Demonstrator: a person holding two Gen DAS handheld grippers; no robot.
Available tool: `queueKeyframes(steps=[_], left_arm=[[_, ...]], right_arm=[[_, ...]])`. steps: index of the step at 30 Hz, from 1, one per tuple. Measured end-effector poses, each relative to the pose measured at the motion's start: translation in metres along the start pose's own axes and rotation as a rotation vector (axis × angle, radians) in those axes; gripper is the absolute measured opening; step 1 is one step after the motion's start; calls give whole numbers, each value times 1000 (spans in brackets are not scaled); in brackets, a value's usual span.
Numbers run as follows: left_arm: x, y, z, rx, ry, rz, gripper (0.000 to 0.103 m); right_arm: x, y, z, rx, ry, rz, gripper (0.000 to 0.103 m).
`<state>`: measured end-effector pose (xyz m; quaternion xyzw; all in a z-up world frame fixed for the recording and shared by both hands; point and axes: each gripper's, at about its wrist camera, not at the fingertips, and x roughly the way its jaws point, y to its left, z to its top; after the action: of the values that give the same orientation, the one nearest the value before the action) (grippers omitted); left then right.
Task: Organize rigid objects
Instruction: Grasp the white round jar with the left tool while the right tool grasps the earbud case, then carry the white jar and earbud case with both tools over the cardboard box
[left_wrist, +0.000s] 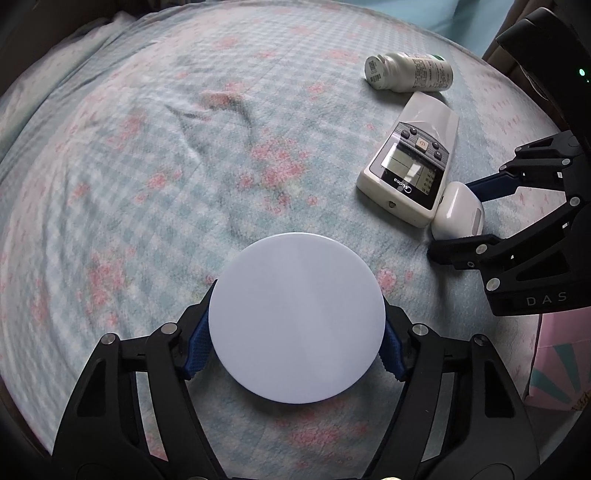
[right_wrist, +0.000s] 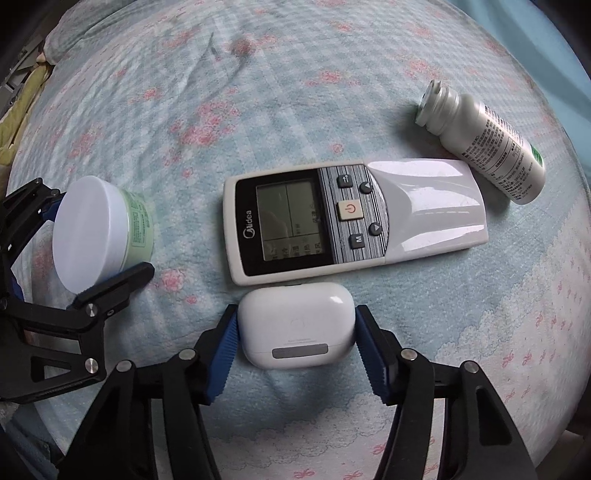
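My left gripper (left_wrist: 297, 332) is shut on a round jar with a white lid (left_wrist: 295, 317); the right wrist view shows its green label (right_wrist: 92, 229). My right gripper (right_wrist: 295, 336) is shut on a white earbud case (right_wrist: 295, 325), which rests on the bed against the near edge of a white Midea remote (right_wrist: 351, 218). The case (left_wrist: 458, 212) and remote (left_wrist: 410, 162) also show in the left wrist view, to the right of the jar. A white pill bottle (right_wrist: 484, 140) lies on its side beyond the remote; it shows in the left wrist view too (left_wrist: 410, 72).
Everything lies on a bed with a blue checked, pink-flowered sheet (left_wrist: 166, 166). A pink and teal box (left_wrist: 561, 362) sits at the right edge. Pillows (right_wrist: 22, 110) lie at the far left.
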<state>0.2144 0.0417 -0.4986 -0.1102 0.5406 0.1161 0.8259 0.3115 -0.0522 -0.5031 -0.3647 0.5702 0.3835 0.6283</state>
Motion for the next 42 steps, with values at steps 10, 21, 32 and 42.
queueKeyframes(steps=[10, 21, 32, 42], left_arm=[[-11, 4, -7, -35, 7, -2, 69], [-69, 8, -6, -23, -46, -6, 69], [-190, -9, 14, 56, -133, -72, 69], [-279, -91, 25, 214, -172, -191, 69]], right_arm=[[-15, 3, -6, 74, -12, -14, 56], [-77, 8, -25, 220, -91, 4, 56], [-204, 16, -75, 439, -259, 9, 56], [-294, 4, -184, 700, -367, -21, 56]])
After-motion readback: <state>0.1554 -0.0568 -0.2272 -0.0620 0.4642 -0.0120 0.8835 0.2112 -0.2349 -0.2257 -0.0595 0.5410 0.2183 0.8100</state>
